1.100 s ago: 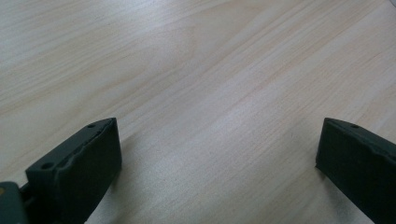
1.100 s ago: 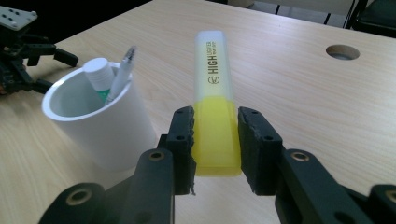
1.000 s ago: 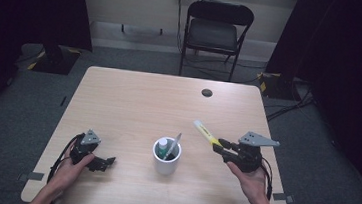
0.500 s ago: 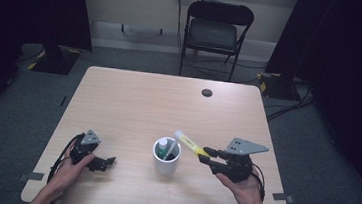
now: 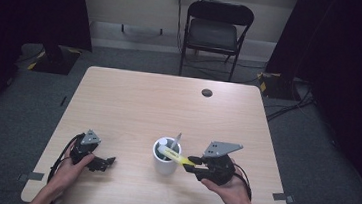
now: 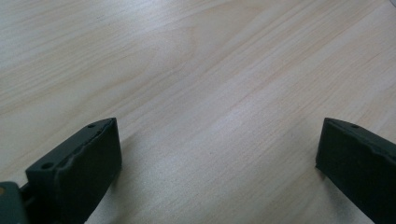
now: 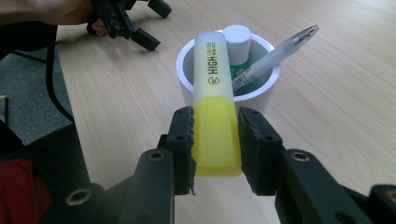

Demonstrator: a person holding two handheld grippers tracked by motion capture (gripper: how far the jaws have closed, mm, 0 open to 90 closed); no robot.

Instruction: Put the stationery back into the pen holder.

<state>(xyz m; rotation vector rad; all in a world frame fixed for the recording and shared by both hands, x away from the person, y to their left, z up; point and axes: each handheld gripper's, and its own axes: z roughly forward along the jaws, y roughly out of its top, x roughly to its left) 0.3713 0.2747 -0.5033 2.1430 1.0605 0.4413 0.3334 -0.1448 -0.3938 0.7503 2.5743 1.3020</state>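
My right gripper (image 5: 189,165) (image 7: 215,135) is shut on a yellow highlighter (image 7: 215,100) (image 5: 176,156), held by its yellow end. The pale cap end reaches over the rim of a white cup (image 5: 164,163) (image 7: 259,95) at the table's front middle. Inside the cup stand a clear pen (image 7: 275,53) and a white-capped green marker (image 7: 238,42). My left gripper (image 5: 104,164) rests low on the table at the front left, open, with bare wood between its fingers (image 6: 88,163). In the right gripper view it lies beyond the cup, left gripper (image 7: 140,28).
The wooden table (image 5: 143,103) has a dark round cable hole (image 5: 206,92) near its far edge. A black folding chair (image 5: 215,32) stands behind the table. Cables trail from both grippers toward the front edge.
My right gripper has carried the highlighter leftward toward the cup, and its cap end now sits over the cup's rim. The left gripper has stayed put.
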